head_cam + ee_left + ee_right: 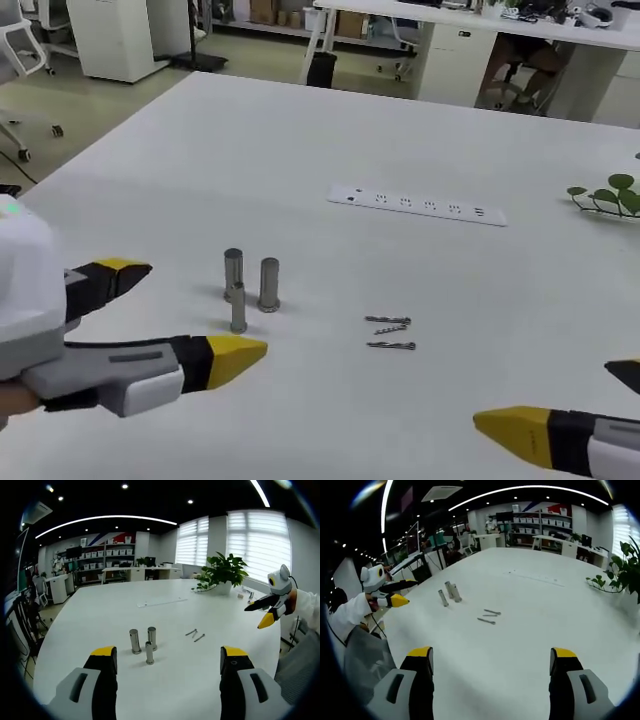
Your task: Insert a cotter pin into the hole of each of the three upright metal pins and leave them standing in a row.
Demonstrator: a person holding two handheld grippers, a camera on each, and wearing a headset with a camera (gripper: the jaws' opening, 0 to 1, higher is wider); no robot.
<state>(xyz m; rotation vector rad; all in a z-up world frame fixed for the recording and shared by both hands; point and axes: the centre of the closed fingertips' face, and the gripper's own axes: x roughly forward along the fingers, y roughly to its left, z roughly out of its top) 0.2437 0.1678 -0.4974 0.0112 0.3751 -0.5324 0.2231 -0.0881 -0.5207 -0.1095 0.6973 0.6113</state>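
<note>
Standing before the left gripper's [169, 654] spread fingers are three metal pins [151, 637]; cotter pins [492, 612] lie before the right gripper's [492, 654] spread fingers.

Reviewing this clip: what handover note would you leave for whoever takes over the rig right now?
Left gripper: jaws open, holding nothing, facing the work.
Right gripper: jaws open, holding nothing.
Three metal pins stand upright in a tight cluster on the table, not in a row.
Three cotter pins lie loose beside them, apart from them.
Done: nothing yet.
Left: fit a cotter pin through each metal pin, then line the three up.
</note>
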